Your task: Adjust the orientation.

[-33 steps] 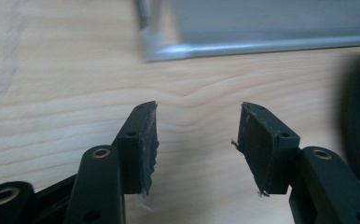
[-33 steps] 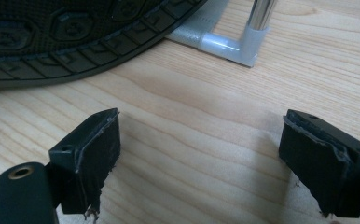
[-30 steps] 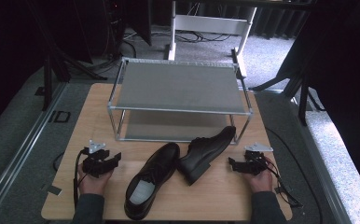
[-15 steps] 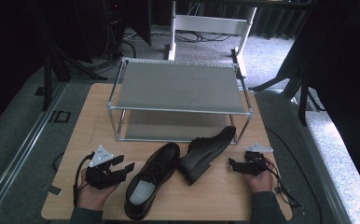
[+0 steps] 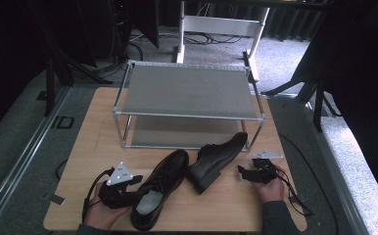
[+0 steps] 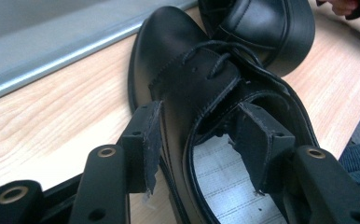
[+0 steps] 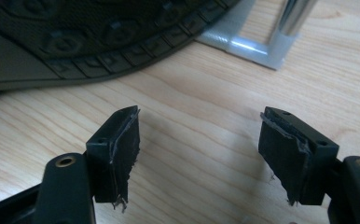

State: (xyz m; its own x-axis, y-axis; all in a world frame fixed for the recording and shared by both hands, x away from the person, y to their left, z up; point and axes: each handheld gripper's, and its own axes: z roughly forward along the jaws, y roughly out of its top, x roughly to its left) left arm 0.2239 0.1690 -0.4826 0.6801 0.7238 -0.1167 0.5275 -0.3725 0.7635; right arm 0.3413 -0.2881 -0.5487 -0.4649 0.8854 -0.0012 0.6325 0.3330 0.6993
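From the high view, my left gripper (image 5: 128,188) sits at the near-left of the wooden table (image 5: 94,147), just left of the upright black lace-up shoe (image 5: 160,188), which I take as the landmark. In the left gripper view the jaws stand wide and straddle that shoe's side wall at the opening: one pad (image 6: 151,140) is outside the leather, the other is inside above the pale insole (image 6: 225,177); I cannot tell whether either pad touches the leather. Just right of the landmark, the second black shoe (image 5: 216,159) lies tipped on its side, its heel end touching the landmark's toe and its toe pointing toward the front right leg of the two-tier metal shoe rack (image 5: 187,98), which stands behind both shoes. Farther right of the landmark, my right gripper (image 5: 246,172) rests near the tipped shoe's sole. In the right gripper view its jaws are spread wide over bare wood, holding nothing, with the treaded sole (image 7: 99,37) ahead and the rack's foot (image 7: 266,46) beyond.
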